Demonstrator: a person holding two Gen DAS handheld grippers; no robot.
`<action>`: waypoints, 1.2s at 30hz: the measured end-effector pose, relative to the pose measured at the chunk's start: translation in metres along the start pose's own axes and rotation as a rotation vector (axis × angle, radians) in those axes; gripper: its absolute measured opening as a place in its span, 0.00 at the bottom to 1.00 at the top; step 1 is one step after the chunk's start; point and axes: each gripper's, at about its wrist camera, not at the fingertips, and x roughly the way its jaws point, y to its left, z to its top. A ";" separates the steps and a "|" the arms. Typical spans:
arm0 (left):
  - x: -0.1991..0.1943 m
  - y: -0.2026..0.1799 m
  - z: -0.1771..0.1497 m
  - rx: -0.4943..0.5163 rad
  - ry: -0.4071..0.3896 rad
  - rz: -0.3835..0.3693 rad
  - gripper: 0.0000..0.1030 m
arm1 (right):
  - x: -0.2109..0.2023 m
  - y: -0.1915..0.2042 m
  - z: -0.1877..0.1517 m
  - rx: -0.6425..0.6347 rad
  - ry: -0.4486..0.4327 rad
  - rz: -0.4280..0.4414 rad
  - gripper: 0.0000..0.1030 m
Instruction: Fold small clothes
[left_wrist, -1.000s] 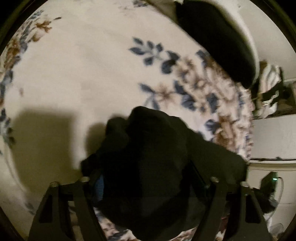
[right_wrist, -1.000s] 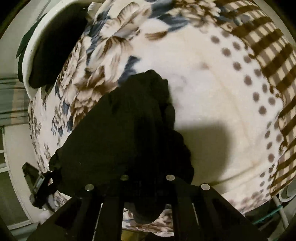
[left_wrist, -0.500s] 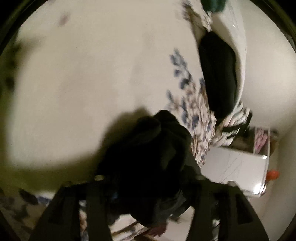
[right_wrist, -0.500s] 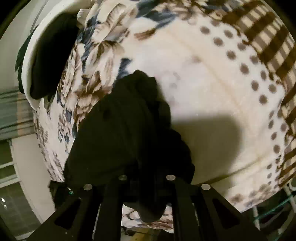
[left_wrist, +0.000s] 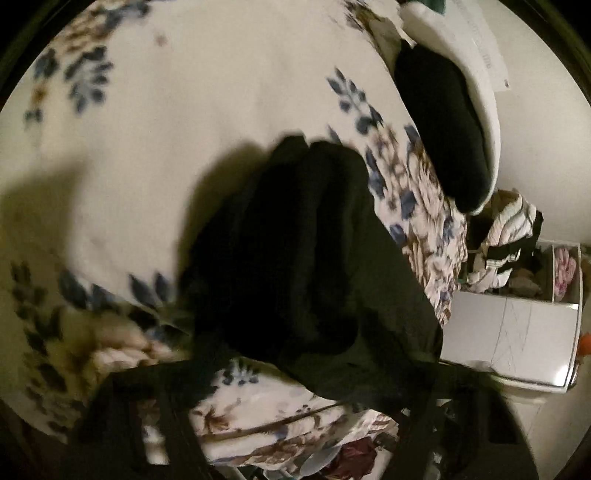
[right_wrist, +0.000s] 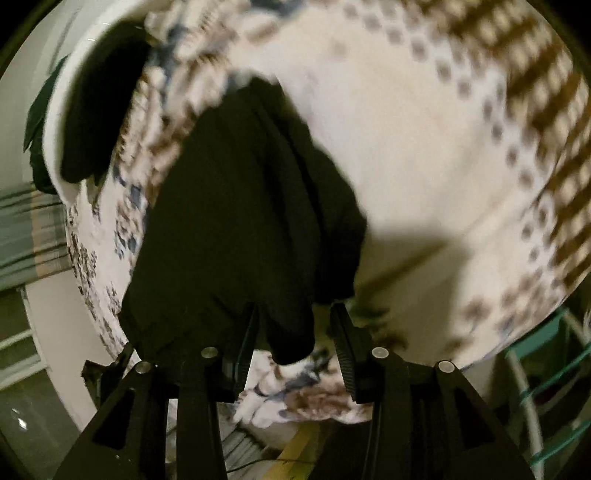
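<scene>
A crumpled black garment (left_wrist: 306, 251) lies on the floral blanket (left_wrist: 184, 122) near the bed's edge. In the blurred left wrist view my left gripper (left_wrist: 295, 373) sits at the garment's near edge. Its jaws are closing but still stand wide, with the black hem between them and no pad pressing on it. In the right wrist view the same garment (right_wrist: 236, 221) fills the middle. My right gripper (right_wrist: 294, 308) has its jaws opening. A black fold hangs in the gap beside the left finger (right_wrist: 249, 332), unpinched.
A white basket (left_wrist: 484, 92) holding dark clothes stands at the bed's far side, also in the right wrist view (right_wrist: 55, 122). A striped clothes pile (left_wrist: 506, 229) and a white box (left_wrist: 509, 332) lie beyond the bed's edge. A green wire rack (right_wrist: 546, 369) stands at lower right.
My right jaws have spread apart and let go of the black fold they pinched. Both grippers have shifted sideways and rolled, and the left one has drawn back from the garment.
</scene>
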 end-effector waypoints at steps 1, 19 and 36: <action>-0.002 -0.002 -0.006 0.024 -0.005 0.017 0.17 | 0.006 -0.002 -0.002 0.011 0.005 0.024 0.41; -0.017 0.027 -0.024 0.011 -0.026 0.094 0.30 | -0.002 -0.001 -0.005 -0.173 0.007 -0.234 0.09; -0.053 0.005 -0.006 -0.121 -0.203 -0.145 0.77 | 0.011 0.233 -0.024 -0.673 0.089 -0.248 0.57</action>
